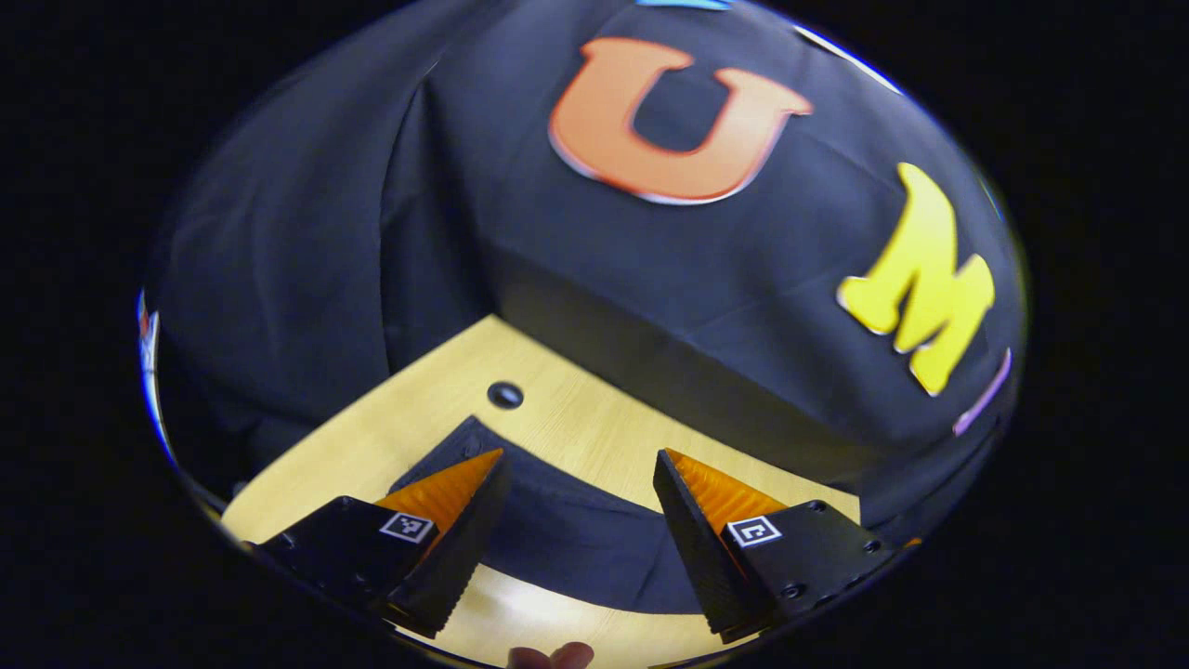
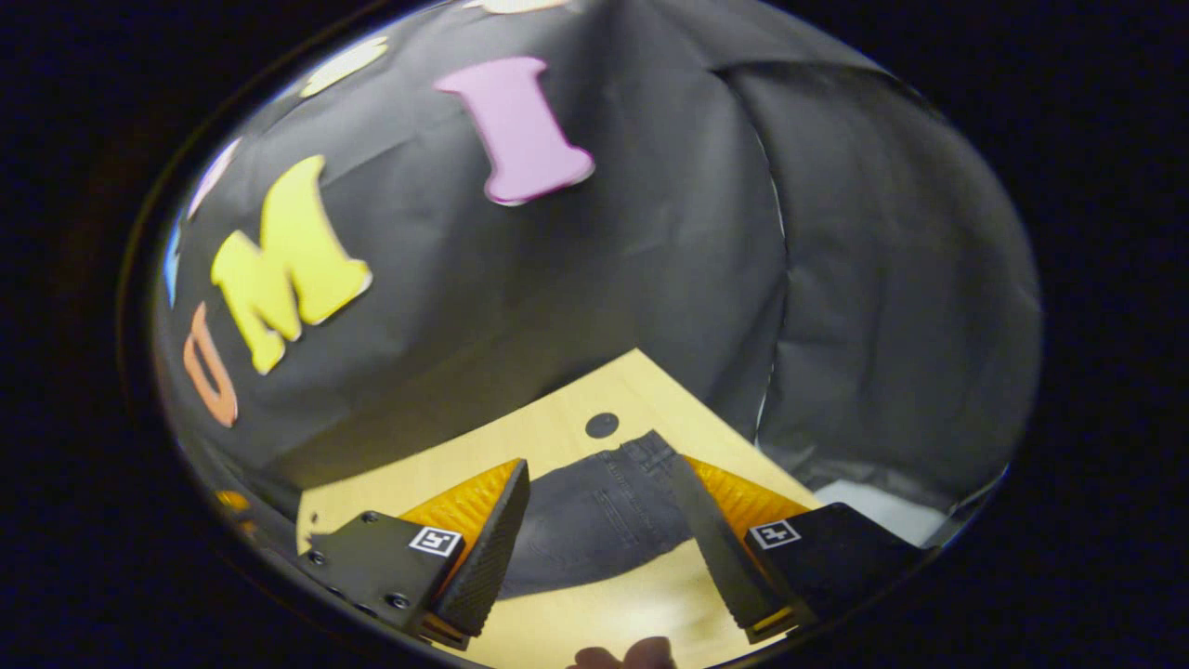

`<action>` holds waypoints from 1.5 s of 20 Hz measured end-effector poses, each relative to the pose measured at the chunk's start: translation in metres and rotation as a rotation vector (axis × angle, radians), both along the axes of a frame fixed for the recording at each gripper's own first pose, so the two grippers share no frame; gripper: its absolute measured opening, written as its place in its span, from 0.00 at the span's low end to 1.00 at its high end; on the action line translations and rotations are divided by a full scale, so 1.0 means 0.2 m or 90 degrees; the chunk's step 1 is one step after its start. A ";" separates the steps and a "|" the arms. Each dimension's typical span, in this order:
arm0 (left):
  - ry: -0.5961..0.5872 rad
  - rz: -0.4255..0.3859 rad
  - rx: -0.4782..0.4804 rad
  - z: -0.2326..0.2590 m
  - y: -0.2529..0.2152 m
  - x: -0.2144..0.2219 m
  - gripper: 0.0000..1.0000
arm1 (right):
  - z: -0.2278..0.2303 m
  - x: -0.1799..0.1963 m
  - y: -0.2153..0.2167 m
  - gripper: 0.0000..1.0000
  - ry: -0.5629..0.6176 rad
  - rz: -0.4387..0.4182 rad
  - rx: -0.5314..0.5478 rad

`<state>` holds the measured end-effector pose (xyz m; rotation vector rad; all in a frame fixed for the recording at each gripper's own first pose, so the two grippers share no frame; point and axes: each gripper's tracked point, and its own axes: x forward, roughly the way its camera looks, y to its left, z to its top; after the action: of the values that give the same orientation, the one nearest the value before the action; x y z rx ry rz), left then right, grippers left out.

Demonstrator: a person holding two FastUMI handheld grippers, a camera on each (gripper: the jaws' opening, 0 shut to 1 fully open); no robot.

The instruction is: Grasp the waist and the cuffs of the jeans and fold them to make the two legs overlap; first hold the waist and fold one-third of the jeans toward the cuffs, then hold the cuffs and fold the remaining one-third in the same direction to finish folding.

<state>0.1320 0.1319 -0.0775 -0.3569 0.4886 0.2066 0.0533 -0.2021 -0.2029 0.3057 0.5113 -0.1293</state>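
At the bottom of the left gripper view, the left gripper (image 1: 581, 483) is hanging with its jaws spread wide, gripping nothing, above the wooden table (image 1: 576, 423). Between its fingers, in the lower centre of the frame, the dark jeans (image 1: 567, 534) are lying flat on the table. A small round hole (image 1: 504, 395) is showing in the tabletop just beyond the fabric.

In the right gripper view, the right gripper (image 2: 599, 492) is likewise standing open and empty at the bottom. The jeans (image 2: 594, 520) are lying between its fingers, near the table's far corner, stitching facing up.
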 end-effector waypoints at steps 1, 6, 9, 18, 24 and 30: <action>-0.033 -0.016 0.035 0.08 -0.07 -0.07 0.99 | 0.07 -0.08 0.03 0.96 -0.025 0.024 -0.038; -0.132 -0.082 0.167 0.28 -0.39 -0.35 0.98 | 0.17 -0.37 0.12 0.96 -0.064 0.064 -0.101; -0.143 -0.093 0.171 0.34 -0.50 -0.47 0.98 | 0.10 -0.45 0.09 0.96 -0.046 0.048 -0.078; -0.137 -0.074 0.230 0.46 -0.53 -0.52 0.98 | -0.43 -0.28 -0.12 0.97 0.039 -0.001 0.007; -0.096 -0.034 0.231 0.45 -0.50 -0.51 0.98 | -0.82 0.04 -0.35 0.96 0.082 -0.043 0.022; -0.063 -0.017 0.224 0.41 -0.48 -0.50 0.99 | -1.02 0.21 -0.35 0.96 0.110 -0.044 0.035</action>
<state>0.0311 0.0353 0.0045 -0.0157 0.3500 0.2425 0.0961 -0.2720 -0.4067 0.3684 0.6758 -0.2106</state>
